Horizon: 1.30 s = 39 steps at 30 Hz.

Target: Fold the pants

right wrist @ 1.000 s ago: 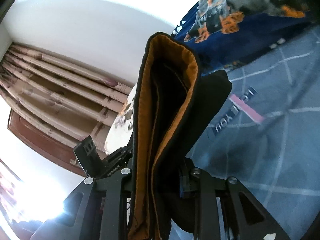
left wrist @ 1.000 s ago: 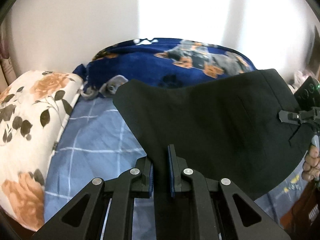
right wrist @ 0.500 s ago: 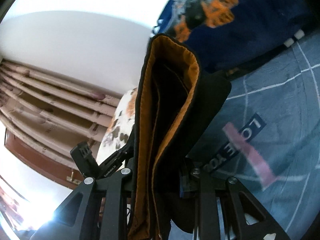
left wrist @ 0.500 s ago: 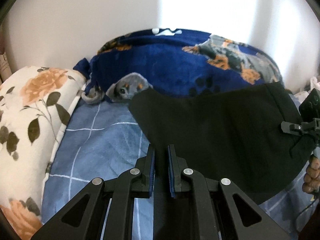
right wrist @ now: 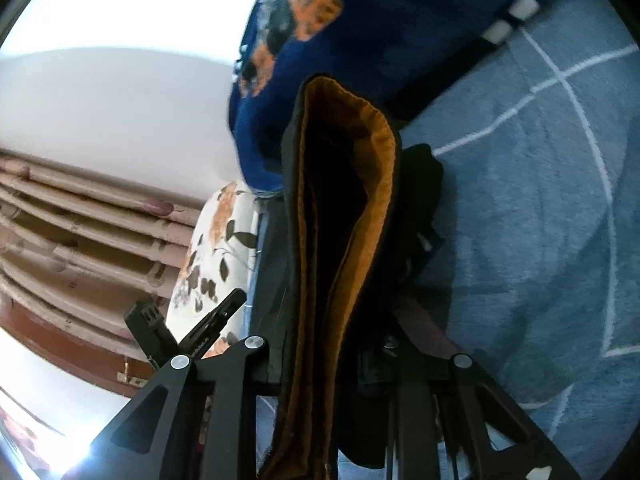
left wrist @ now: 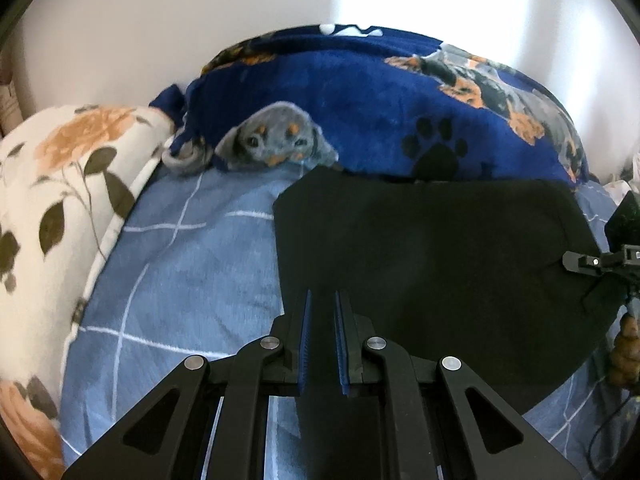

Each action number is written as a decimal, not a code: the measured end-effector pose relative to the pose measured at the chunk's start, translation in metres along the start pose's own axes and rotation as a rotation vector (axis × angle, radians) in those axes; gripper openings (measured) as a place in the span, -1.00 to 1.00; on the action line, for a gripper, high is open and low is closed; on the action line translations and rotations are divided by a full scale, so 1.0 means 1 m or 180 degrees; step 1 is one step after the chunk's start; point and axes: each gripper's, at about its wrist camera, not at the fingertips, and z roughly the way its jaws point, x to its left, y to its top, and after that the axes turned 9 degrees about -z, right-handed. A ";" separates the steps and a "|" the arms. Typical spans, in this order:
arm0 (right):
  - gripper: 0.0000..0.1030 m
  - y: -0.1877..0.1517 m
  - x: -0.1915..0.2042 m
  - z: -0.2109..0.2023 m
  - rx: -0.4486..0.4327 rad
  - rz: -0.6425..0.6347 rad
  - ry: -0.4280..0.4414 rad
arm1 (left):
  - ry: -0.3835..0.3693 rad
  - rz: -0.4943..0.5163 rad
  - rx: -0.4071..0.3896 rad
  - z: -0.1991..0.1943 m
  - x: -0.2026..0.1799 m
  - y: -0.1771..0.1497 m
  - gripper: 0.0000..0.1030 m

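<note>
The pants (left wrist: 440, 264) are plain black, with an orange-brown lining (right wrist: 360, 208) showing inside the waistband. The bed sheet (left wrist: 192, 264) left of the left claw is light blue with thin white grid lines. Beyond the claw the blanket (left wrist: 360, 92) is deep blue with black paw prints and grey-and-orange dogs; the pillow (left wrist: 60, 184) is white with orange roses and dark leaves.

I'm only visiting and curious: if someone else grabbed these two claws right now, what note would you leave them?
Left claw: shut on one edge of the black pants.
Right claw: shut on the thick, orange-lined waistband end.
Pants: held spread between both claws, low over the blue checked bed sheet, in front of the dark blue blanket.
Done: pants already doubled up.
Left: lay them flat, fold again, let go.
</note>
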 end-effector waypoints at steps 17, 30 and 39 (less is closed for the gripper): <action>-0.09 -0.013 0.034 -0.020 -0.0285 -0.0329 -0.1283 | 0.0148 0.0004 -0.0411 -0.041 -0.021 -0.030 0.26; 0.19 -0.087 0.141 -0.053 -0.0544 -0.0985 -0.1404 | 0.0225 0.0084 -0.1351 -0.165 -0.063 -0.052 0.85; 0.27 -0.130 0.202 -0.086 -0.0674 -0.1368 -0.1361 | 0.0417 0.0000 -0.1973 -0.273 -0.081 -0.068 1.00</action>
